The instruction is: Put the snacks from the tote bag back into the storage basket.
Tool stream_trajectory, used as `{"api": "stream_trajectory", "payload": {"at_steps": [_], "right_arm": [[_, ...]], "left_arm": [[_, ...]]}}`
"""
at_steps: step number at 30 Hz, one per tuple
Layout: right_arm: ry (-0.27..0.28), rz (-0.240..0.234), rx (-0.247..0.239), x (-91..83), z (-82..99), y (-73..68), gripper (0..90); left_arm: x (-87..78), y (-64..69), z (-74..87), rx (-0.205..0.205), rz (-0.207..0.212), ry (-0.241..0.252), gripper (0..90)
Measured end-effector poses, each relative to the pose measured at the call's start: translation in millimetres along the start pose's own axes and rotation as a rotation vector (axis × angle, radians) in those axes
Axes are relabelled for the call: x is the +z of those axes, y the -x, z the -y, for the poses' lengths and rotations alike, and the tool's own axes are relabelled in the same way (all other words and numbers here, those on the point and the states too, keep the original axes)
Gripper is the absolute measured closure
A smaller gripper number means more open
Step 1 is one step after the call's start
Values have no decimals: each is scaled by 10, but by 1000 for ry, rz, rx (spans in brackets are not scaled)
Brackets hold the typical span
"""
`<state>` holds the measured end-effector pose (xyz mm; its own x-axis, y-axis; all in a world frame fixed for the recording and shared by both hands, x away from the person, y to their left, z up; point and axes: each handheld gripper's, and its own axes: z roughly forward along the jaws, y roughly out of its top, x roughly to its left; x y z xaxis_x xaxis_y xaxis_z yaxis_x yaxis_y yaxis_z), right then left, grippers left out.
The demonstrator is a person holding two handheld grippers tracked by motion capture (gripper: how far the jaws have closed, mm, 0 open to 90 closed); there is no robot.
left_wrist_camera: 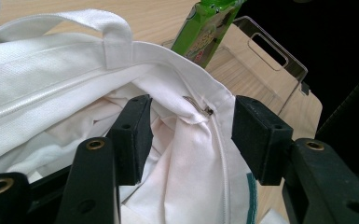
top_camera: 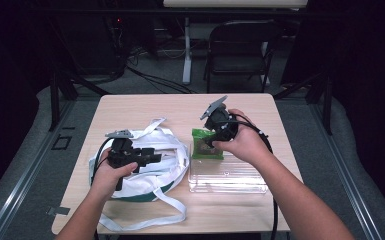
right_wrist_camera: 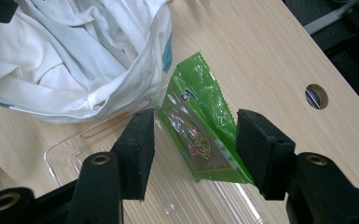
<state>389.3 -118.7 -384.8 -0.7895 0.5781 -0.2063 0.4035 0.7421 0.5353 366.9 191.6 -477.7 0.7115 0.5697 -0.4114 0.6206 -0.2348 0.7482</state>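
Note:
A white tote bag [top_camera: 152, 155] with long straps lies at the left of the table, its mouth open. My left gripper [top_camera: 147, 156] hovers open over the bag's rim [left_wrist_camera: 186, 88], near its zipper pull [left_wrist_camera: 200, 107]. A green snack packet [top_camera: 205, 145] leans up from the far end of a clear plastic tray [top_camera: 227, 177]. My right gripper [top_camera: 216, 137] is open just above it, and the packet [right_wrist_camera: 200, 126] stands between its fingers [right_wrist_camera: 137, 147] without being pinched.
The wooden table [top_camera: 180, 107] has a cable hole [right_wrist_camera: 317, 95] near its far right edge. A dark folding chair [top_camera: 240, 45] stands behind the table. The bag's loose straps [top_camera: 167, 210] trail toward the front edge.

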Motion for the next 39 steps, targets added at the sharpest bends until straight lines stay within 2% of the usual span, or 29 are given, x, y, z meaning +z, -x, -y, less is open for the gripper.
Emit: {"api": "stream_trajectory", "payload": {"at_steps": [9, 16, 21, 28, 39], "right_arm": [[31, -4, 9, -92, 133, -65, 470], [60, 11, 35, -155, 272, -119, 470], [85, 32, 66, -151, 444, -153, 471], [148, 19, 127, -125, 648, -228, 473], [165, 14, 170, -145, 913, -376, 473]], "left_arm": [[-4, -2, 0, 0, -2, -1, 474], [-14, -3, -1, 0, 1, 1, 474], [-14, -7, 0, 0, -1, 0, 474], [-21, -9, -1, 0, -4, 1, 474], [-37, -16, 1, -4, -4, 6, 474]]}}
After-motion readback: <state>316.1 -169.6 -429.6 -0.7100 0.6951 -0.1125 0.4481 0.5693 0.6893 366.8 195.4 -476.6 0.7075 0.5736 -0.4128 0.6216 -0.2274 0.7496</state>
